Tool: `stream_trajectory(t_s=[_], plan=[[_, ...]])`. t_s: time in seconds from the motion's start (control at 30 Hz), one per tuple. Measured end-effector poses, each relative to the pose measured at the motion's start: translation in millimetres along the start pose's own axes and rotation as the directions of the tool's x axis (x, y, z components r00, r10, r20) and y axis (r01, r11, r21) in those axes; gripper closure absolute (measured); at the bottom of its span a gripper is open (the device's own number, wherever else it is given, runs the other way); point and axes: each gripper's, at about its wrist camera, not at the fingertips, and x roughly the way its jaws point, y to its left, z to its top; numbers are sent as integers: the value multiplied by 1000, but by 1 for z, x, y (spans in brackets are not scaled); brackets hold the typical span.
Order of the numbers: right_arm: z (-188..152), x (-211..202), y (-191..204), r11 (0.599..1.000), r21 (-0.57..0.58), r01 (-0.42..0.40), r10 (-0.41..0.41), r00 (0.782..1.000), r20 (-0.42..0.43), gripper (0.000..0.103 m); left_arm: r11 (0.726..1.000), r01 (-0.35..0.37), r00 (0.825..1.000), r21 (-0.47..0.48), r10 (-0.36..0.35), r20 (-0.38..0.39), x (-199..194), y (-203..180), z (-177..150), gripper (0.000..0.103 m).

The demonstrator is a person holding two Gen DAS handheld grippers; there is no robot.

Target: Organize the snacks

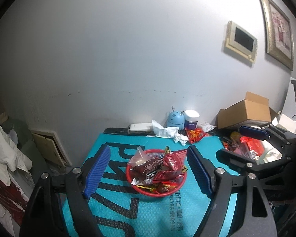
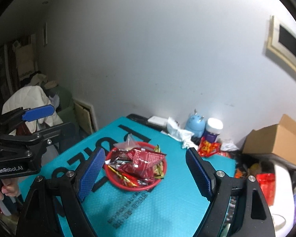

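Left wrist view: left gripper, blue ribbed pads, jaws wide apart, nothing between them. Beyond it, round red plastic mesh basket heaped with dark-red foil snack packets, resting on teal printed mat. Right gripper at right, jaws parted, empty.

Right wrist view: right gripper, jaws wide apart, empty, above the mat. Basket with packets near the left pad. Blue round toy and brown cardboard box by the wall.

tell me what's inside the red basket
The red basket holds a heap of snack packets: dark red ones on top, yellow-and-red wrappers under them. Whatever lies at the bottom is covered.
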Motion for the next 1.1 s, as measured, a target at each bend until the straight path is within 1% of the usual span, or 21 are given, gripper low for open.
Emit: stream_trajectory(t_s=[0.27,0.53,0.73,0.97,1.1], plan=[[-9,-52,4,999,24,38,-39,996,83,18,1000,16,999,12,-17,34,-40,-13,-8,24],[-36,-84,9,996,54,65,-70,991,111,16,999,55,998,-2,-54,10,-63,-25,-37,24],[-62,-95,13,996,67,67,-72,994,77,16,998,61,998,-9,-61,-17,-72,-33,-61,24],[-92,-92,13,994,90,60,-62,998,18,16,998,63,997,-31,-64,-44,-73,-39,-86,24],[-104,-91,14,994,92,59,-59,998,4,16,997,57,996,-46,-60,-68,-70,-41,-98,24]])
